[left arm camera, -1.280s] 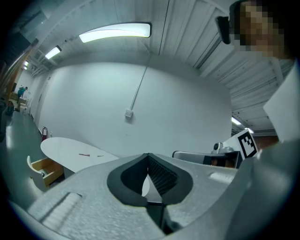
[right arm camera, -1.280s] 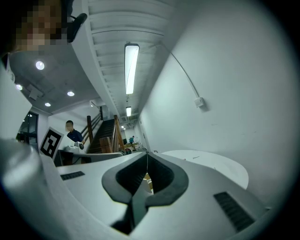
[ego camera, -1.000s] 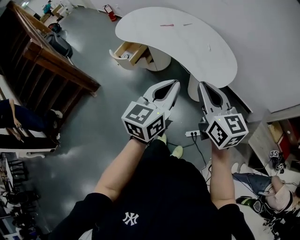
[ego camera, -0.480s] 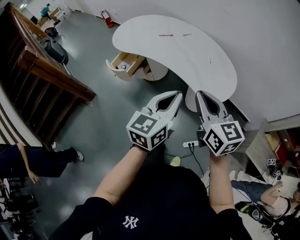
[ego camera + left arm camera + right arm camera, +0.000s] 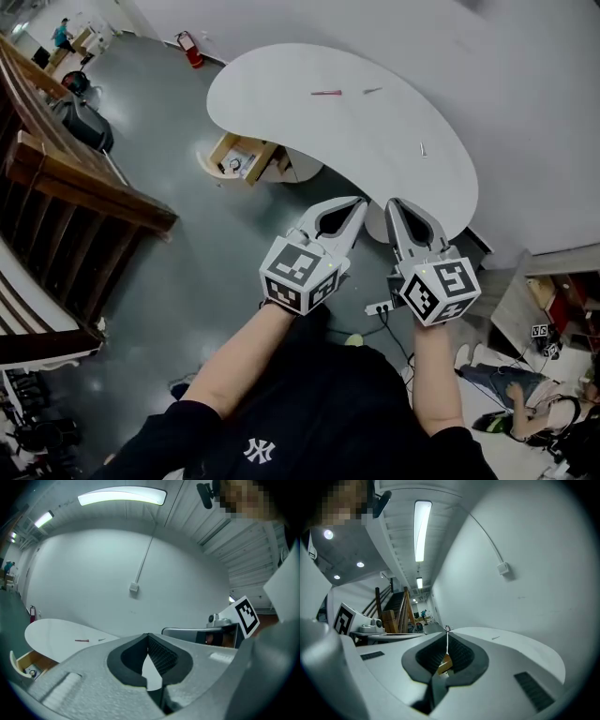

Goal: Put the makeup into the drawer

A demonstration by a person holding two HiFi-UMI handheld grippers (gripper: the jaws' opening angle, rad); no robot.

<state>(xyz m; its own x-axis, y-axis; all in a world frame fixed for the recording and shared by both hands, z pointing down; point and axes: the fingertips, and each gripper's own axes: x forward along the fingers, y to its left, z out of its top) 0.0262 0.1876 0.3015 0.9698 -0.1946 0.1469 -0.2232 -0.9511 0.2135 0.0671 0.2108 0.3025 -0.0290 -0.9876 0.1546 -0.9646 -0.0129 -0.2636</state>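
A white curved table [image 5: 375, 141] stands against the wall, with an open wooden drawer [image 5: 236, 156] jutting from under its left part. The left gripper [image 5: 360, 201] and right gripper [image 5: 391, 202] hang side by side short of the table, each with jaws closed tip to tip on nothing. A pink makeup pencil [image 5: 327, 93] and two smaller sticks [image 5: 373, 91] lie on the tabletop, outside the drawer.

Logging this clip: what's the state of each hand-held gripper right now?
Left hand-held gripper: closed, holding nothing.
Right hand-held gripper: closed, holding nothing.
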